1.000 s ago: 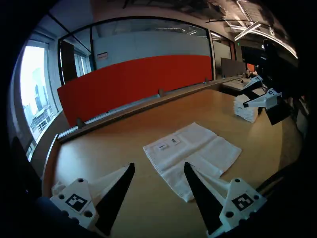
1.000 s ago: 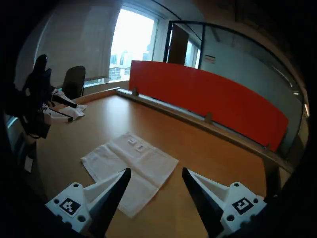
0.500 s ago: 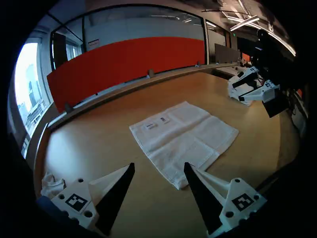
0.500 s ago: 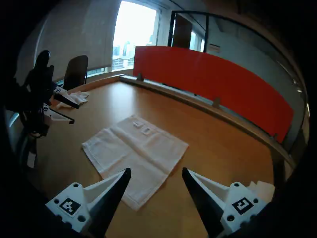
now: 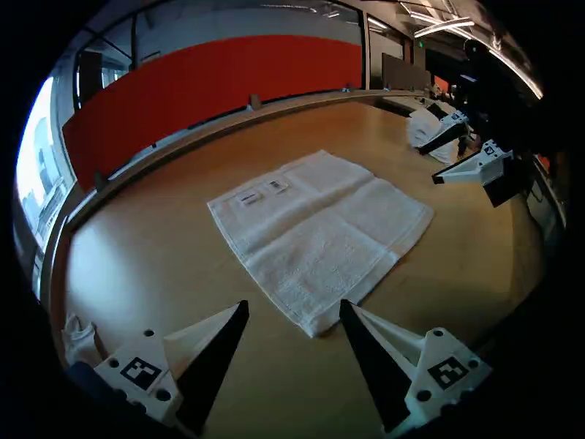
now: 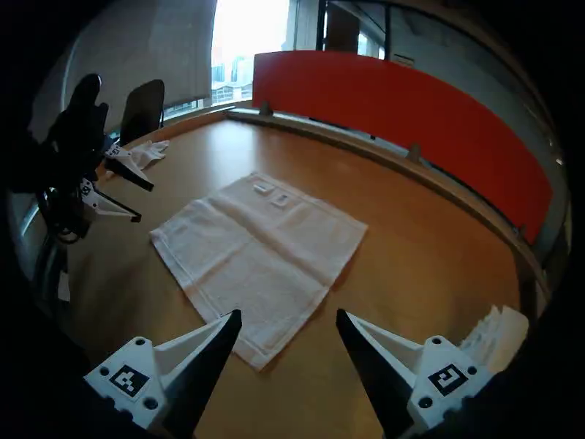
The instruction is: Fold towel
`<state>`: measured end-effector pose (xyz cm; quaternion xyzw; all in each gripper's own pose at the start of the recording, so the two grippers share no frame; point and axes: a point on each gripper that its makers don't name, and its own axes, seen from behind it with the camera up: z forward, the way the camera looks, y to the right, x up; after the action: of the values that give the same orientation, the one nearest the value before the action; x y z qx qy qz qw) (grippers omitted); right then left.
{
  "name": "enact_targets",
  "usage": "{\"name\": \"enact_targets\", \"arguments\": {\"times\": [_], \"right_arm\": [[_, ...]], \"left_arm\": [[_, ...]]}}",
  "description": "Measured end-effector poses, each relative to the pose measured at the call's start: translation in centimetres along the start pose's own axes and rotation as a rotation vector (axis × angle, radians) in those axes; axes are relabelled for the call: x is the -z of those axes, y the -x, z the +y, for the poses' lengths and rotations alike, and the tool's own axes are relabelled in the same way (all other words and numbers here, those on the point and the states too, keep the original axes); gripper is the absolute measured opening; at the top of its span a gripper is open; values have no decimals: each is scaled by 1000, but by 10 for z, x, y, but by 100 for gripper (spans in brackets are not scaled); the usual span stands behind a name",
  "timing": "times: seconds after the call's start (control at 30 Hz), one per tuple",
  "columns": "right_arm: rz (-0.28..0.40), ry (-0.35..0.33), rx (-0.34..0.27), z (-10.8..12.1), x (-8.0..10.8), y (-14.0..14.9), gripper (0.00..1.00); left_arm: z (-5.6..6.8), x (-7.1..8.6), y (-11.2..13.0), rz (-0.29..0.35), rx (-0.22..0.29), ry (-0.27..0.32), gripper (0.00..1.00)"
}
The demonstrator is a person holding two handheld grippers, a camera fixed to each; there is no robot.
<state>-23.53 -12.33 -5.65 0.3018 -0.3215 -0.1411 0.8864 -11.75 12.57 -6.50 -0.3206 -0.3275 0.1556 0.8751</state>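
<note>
A white towel lies spread flat on the wooden table, two small labels near its far edge. My left gripper hovers open just short of the towel's near corner. In the right gripper view the same towel lies flat, and my right gripper stands open above its near corner. The right gripper appears at the far right of the left gripper view, the left gripper at the far left of the right gripper view.
A stack of folded white towels sits at the table's far right, also seen as a stack at lower right. A crumpled white cloth lies near the left end. An orange divider runs along the table's back edge. A dark chair stands by the window.
Both grippers have tilted down and moved closer to the towel, which now sits larger and nearer their fingertips. The towel itself has not moved.
</note>
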Motion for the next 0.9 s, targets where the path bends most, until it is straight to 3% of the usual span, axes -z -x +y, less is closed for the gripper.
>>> {"name": "enact_targets", "arguments": {"times": [0.4,0.9], "right_arm": [[-85,-52,22,-10,-15,35,100],[-159,-92,19,-13,-24,61,100]], "left_arm": [[20,-28,21,-103,-18,73,92],[24,-40,42,-186,6,91,92]]}}
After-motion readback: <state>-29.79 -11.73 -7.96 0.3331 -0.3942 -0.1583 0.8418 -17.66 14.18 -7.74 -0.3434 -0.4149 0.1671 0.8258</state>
